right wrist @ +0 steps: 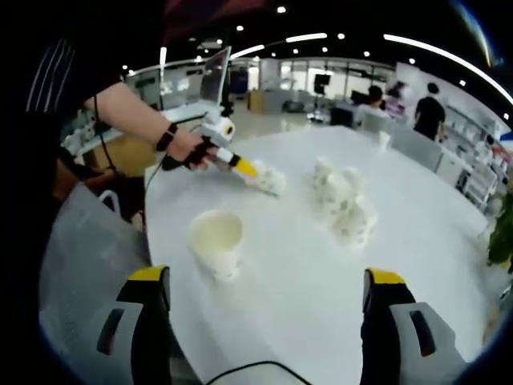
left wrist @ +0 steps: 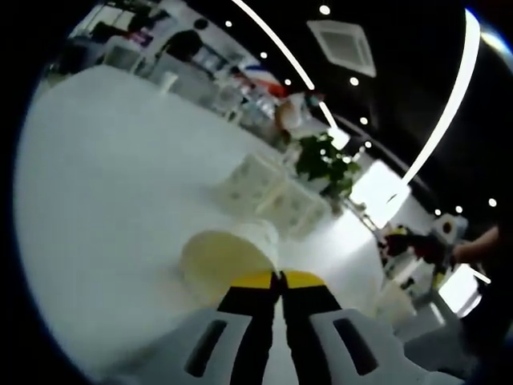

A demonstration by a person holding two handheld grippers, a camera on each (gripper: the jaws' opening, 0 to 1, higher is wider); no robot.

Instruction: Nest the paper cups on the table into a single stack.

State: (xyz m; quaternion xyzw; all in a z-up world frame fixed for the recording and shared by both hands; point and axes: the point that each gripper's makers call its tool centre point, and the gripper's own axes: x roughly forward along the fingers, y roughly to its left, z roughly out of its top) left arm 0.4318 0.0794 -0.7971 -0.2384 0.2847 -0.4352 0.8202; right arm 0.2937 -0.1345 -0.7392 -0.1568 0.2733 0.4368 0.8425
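Note:
My left gripper (left wrist: 280,279) is shut on the rim of a white paper cup (left wrist: 228,258) whose mouth faces the camera, low over the white round table (left wrist: 104,184). In the right gripper view that same left gripper (right wrist: 244,167), held by a hand, pinches the cup (right wrist: 270,180) lying tilted on the table (right wrist: 296,297). My right gripper (right wrist: 264,277) stands wide open, nothing between its jaws. An upright paper cup (right wrist: 216,241) sits just ahead of its left jaw. Several patterned cups (right wrist: 345,200) cluster farther back, and the same cluster of cups (left wrist: 276,192) also lies beyond my left jaws.
The table's near edge (right wrist: 160,265) curves at the left, with a grey bag (right wrist: 80,241) beside it. A potted plant (left wrist: 325,164) stands past the table. People (right wrist: 429,112) and desks are far off. The other gripper (left wrist: 425,245) appears at the right.

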